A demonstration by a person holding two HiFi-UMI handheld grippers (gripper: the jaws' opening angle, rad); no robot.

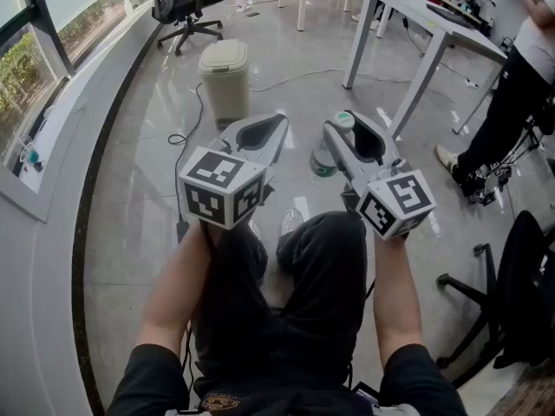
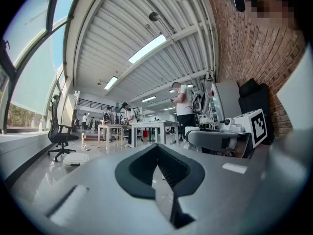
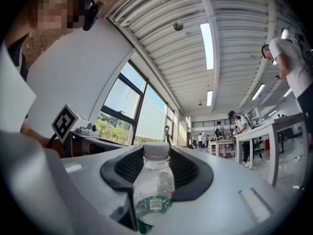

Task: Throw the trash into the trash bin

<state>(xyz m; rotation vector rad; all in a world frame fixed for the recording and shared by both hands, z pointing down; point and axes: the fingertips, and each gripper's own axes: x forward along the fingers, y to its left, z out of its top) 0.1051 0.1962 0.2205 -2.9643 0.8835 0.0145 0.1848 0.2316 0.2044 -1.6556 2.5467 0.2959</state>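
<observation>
Right gripper (image 1: 345,131) clamping a clear plastic bottle, white cap, green label (image 3: 154,180). Left gripper (image 2: 157,147) riding closed, empty. Beige lidded plastic bin (image 1: 225,76) standing at eleven o'clock, lid down — a bottle dropped now is risking bouncing off.

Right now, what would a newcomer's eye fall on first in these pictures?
The right hand-held gripper clamps a clear plastic bottle, cap pointing forward. Beside it the left hand-held gripper is shut and empty. A beige lidded trash bin stands on the glossy floor just ahead of them.
</observation>
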